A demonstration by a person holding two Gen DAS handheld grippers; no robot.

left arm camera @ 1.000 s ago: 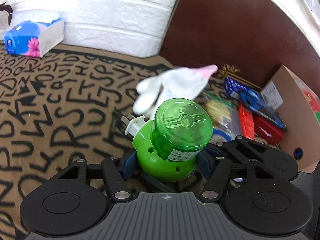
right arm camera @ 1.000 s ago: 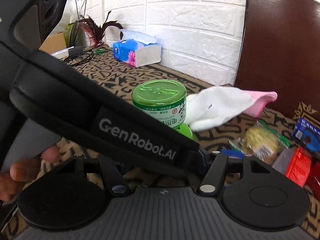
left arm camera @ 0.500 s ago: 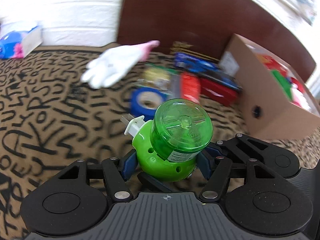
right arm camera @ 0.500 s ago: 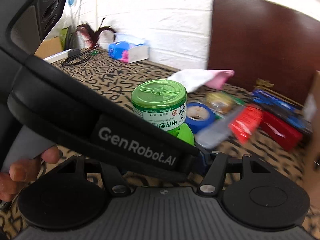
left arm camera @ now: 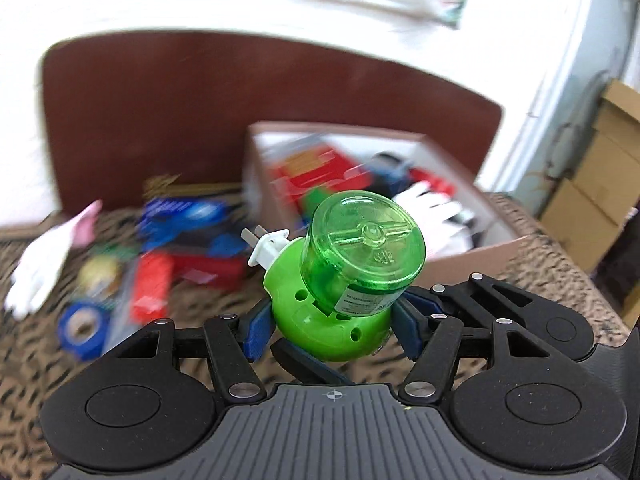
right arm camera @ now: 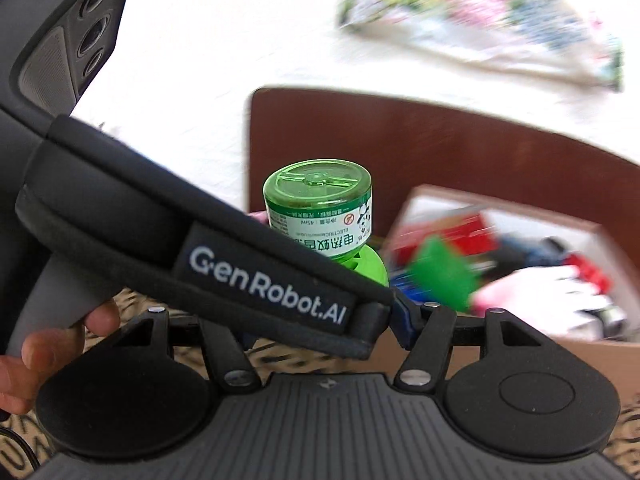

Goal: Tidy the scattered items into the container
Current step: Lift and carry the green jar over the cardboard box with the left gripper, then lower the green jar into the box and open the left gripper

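A green plug-in mosquito repeller (left arm camera: pixel 344 280) with a clear green bottle and white plug prongs is held in the air, tilted. My left gripper (left arm camera: pixel 332 322) is shut on its round base, with a blue pad on each side. In the right wrist view the repeller (right arm camera: pixel 320 216) stands between the fingers of my right gripper (right arm camera: pixel 320 312), which is shut on the same base. One blue pad (right arm camera: pixel 402 320) shows and the other is hidden behind the left gripper's black housing (right arm camera: pixel 160 220). The open cardboard box (left arm camera: pixel 472 256), holding several items, lies just beyond the repeller, its front wall (right arm camera: pixel 440 356) close below.
On the patterned cloth left of the box lie a white glove (left arm camera: pixel 36 272), a blue tape roll (left arm camera: pixel 82 328), red packs (left arm camera: pixel 154 284) and blue packs (left arm camera: pixel 184 216). A brown board (left arm camera: pixel 160 112) stands behind. Stacked cartons (left arm camera: pixel 600 184) are at the far right. A hand (right arm camera: pixel 24 364) grips a handle.
Both grippers have carried the repeller up and to the right, from over the cloth near the glove to just in front of the box. The grip has not changed.
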